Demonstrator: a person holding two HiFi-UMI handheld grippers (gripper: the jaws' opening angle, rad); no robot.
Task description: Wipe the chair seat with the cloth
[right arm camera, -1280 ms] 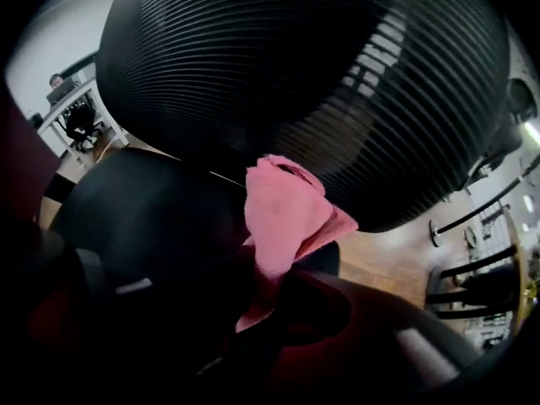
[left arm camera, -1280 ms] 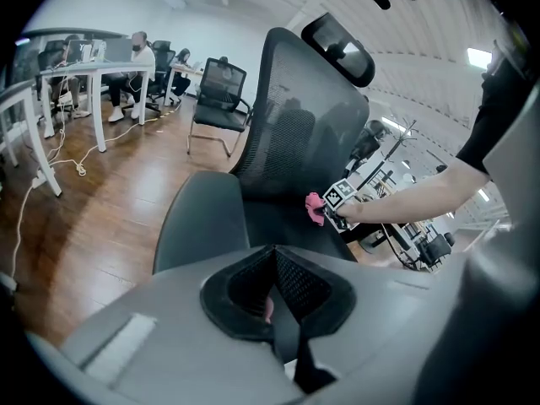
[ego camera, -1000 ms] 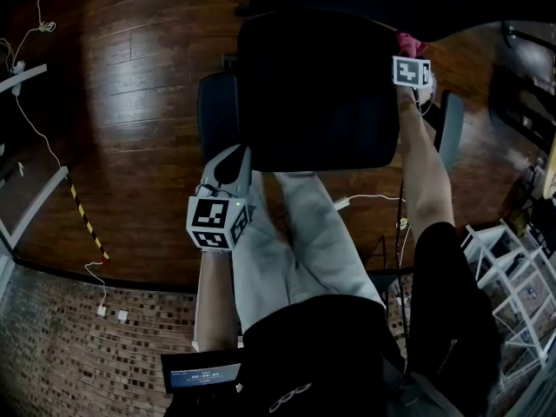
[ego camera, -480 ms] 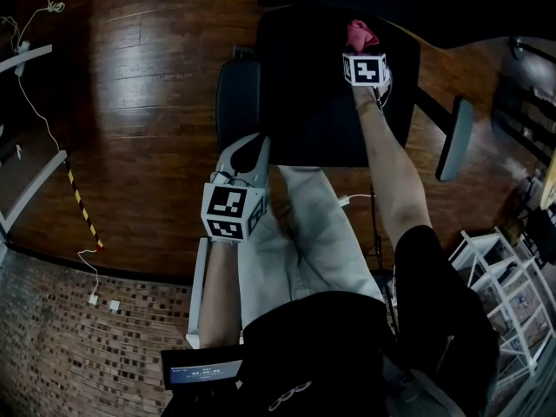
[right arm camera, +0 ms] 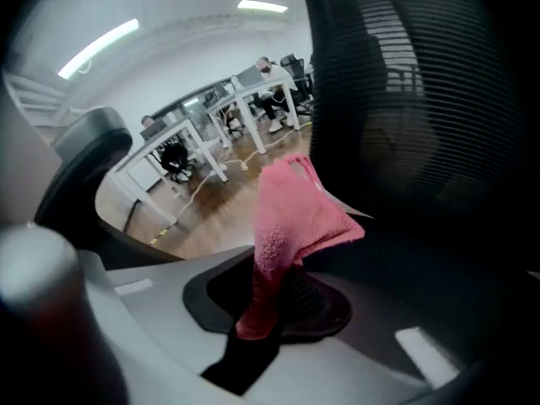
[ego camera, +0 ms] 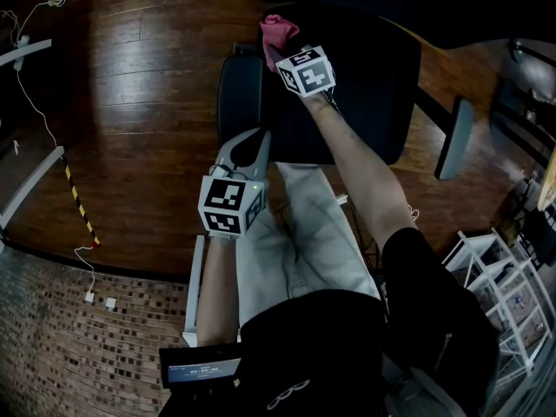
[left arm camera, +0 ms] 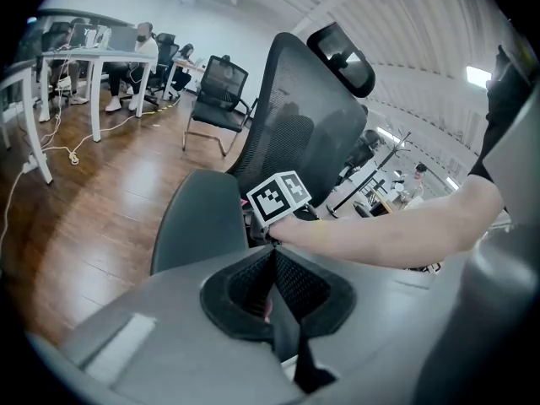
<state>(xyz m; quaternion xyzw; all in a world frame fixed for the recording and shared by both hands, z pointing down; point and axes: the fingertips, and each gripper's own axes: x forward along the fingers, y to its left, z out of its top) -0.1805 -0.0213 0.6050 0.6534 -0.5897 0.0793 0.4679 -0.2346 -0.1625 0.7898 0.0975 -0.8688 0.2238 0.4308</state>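
A black office chair's seat (ego camera: pixel 365 85) fills the upper middle of the head view. My right gripper (ego camera: pixel 280 49) is at the seat's far left corner, shut on a pink cloth (ego camera: pixel 276 31) that lies against the seat. The right gripper view shows the pink cloth (right arm camera: pixel 291 218) pinched between the jaws beside the mesh backrest (right arm camera: pixel 422 116). My left gripper (ego camera: pixel 248 152) hovers by the seat's near left corner, next to the left armrest (ego camera: pixel 238 98). Its jaws are shut with nothing between them, and it faces the chair's backrest (left arm camera: pixel 304 125).
The chair's right armrest (ego camera: pixel 453 135) juts out at the right. White cables (ego camera: pixel 35 129) trail over the wooden floor (ego camera: pixel 130 102) at the left. A white rack (ego camera: pixel 512 285) stands at the lower right. Desks and another chair (left arm camera: pixel 215 95) stand farther off.
My right gripper has swept the pink cloth from the seat's far right across to its far left corner. The left gripper has stayed almost where it was.
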